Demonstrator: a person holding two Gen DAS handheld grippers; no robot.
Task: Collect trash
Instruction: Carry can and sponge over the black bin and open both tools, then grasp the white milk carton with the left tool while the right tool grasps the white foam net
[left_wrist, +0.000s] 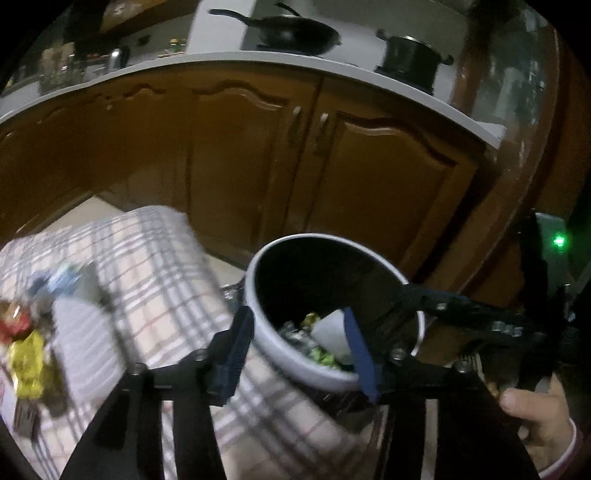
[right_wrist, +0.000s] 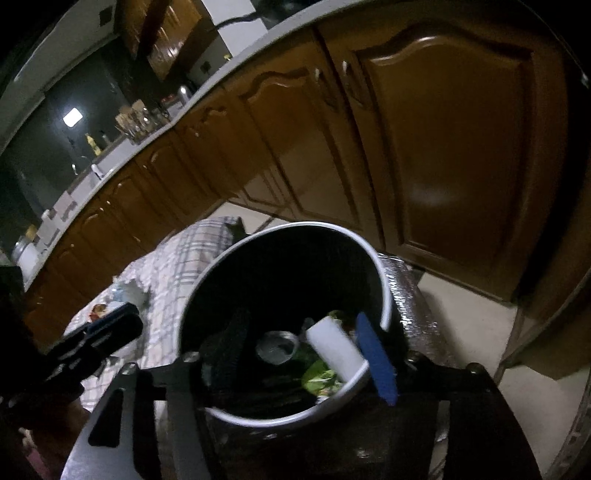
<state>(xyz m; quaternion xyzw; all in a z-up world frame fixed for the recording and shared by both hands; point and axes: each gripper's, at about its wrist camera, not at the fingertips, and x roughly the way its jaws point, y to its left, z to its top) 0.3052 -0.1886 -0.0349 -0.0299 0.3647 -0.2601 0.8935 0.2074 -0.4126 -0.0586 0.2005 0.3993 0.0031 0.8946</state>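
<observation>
A bin (left_wrist: 258, 325) with a white rim and black inside stands beside a checked tablecloth (left_wrist: 155, 273). My left gripper (left_wrist: 299, 350) is open above the bin's near rim, with nothing between its fingers. Inside the bin lie a white cup (left_wrist: 330, 332) and green and shiny wrappers (left_wrist: 321, 354). In the right wrist view my right gripper (right_wrist: 301, 354) is open over the bin (right_wrist: 384, 295). The white cup (right_wrist: 336, 347) lies just left of its blue fingertip (right_wrist: 376, 358), with a foil lid (right_wrist: 277, 347) beside it. Red and yellow wrappers (left_wrist: 26, 354) lie on the cloth.
Brown cabinet doors (left_wrist: 369, 184) run behind the bin under a pale counter (left_wrist: 221, 62) carrying a wok (left_wrist: 295, 33) and a pot (left_wrist: 410, 55). The bin rests on a foil-covered surface (right_wrist: 410, 295). A person's hand (left_wrist: 535, 413) grips the right tool. Pale floor (right_wrist: 480, 325) lies to the right.
</observation>
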